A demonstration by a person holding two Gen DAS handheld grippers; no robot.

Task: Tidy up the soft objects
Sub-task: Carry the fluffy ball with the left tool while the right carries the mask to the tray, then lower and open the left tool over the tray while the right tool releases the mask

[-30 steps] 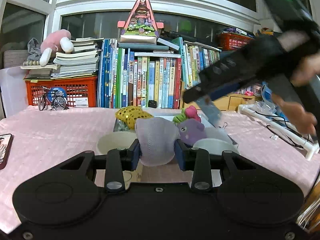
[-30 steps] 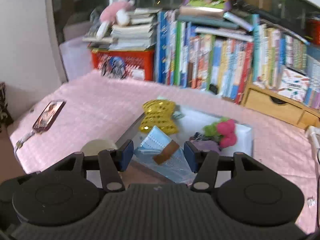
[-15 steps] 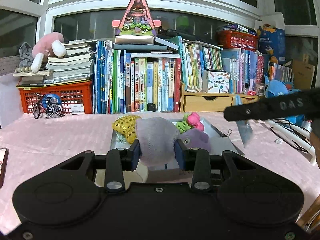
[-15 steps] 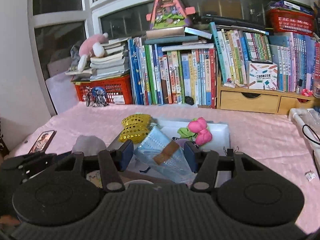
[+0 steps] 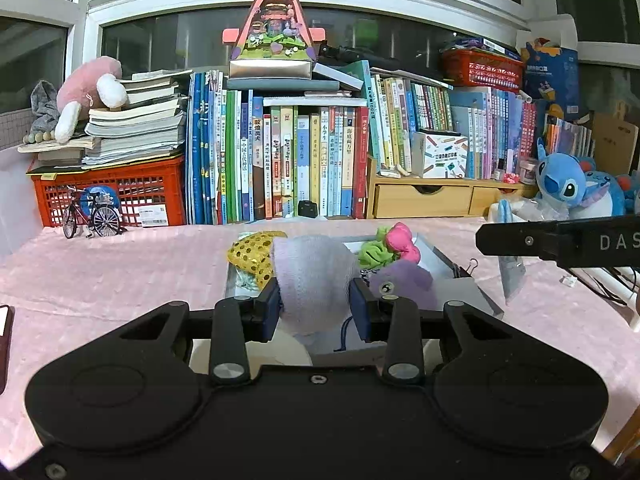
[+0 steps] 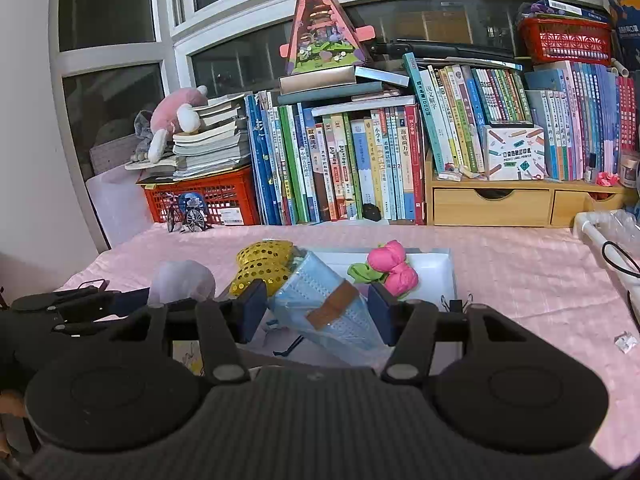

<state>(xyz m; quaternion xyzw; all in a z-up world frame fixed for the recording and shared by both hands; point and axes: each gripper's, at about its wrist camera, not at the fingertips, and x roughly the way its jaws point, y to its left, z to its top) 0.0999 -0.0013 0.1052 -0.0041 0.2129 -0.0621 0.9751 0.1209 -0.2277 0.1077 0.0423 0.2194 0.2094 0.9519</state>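
Note:
My left gripper [image 5: 316,308] is shut on a pale lilac soft bundle [image 5: 314,276], held above the near end of a white tray [image 5: 466,286]. In the tray lie a gold sequin bow [image 5: 254,258], a pink and green plush flower [image 5: 394,244] and a purple plush [image 5: 404,280]. My right gripper [image 6: 316,312] is shut on a clear pack of blue face masks [image 6: 324,308], also over the tray [image 6: 448,276]. In the left wrist view it reaches in from the right edge with the pack hanging under it.
A pink cloth [image 5: 120,264] covers the table. Books [image 5: 280,160], a red crate [image 5: 112,196], a toy bicycle [image 5: 92,216] and wooden drawers [image 5: 424,200] line the back. A blue plush [image 5: 568,188] and white rack [image 6: 592,224] sit right. A binder clip [image 6: 454,304] lies by the tray.
My right gripper swung from tilted down over the table's left side to facing the bookshelf, dropping from upper right to the right edge in the left view. Both loads stayed gripped.

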